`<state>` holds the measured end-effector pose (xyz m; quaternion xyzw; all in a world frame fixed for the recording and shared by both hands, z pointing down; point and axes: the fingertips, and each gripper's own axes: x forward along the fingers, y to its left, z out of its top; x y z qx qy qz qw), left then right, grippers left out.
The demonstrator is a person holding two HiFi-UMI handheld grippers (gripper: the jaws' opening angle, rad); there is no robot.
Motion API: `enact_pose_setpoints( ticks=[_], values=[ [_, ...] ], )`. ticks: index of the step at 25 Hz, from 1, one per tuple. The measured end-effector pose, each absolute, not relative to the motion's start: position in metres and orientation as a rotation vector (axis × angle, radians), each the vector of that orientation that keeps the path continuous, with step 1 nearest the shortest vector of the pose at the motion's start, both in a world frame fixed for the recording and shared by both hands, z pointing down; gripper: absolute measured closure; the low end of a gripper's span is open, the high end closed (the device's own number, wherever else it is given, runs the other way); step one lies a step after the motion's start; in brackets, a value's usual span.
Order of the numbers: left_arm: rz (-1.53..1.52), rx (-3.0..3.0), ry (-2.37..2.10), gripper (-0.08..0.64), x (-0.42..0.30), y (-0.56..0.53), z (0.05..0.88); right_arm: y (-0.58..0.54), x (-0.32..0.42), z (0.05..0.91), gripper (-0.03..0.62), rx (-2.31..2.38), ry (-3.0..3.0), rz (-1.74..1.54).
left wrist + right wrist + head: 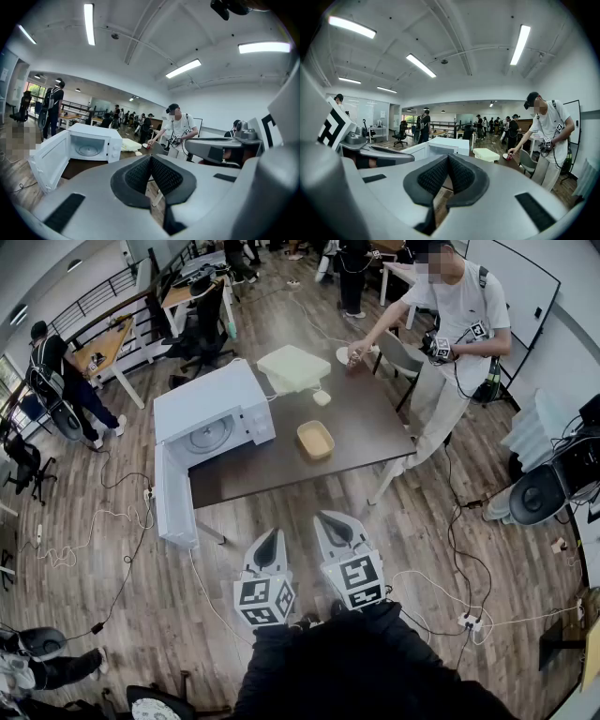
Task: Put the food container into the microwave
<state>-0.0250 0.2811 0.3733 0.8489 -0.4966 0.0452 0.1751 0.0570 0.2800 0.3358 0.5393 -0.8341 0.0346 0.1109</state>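
Here, left tongs (150, 163) and right tongs (447, 161) are closed, empty, apart from the food container (315, 440) by the open microwave (208, 397).

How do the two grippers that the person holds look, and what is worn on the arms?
The left gripper and the right gripper are light grey shells that narrow toward two jaws lined with black ribbed pads. Each carries a cube with black-and-white square markers. The sleeves are black.
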Motion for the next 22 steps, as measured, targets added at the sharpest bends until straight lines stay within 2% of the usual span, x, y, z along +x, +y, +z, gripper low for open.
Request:
enact_pose_setpoints(
  ticks=[22],
  values=[
    [0.15,2.435,-1.342,0.526,-0.063,0.274,0.393,0.27,0.023,0.352,0.569,1.679,-2.402,0.125]
  ],
)
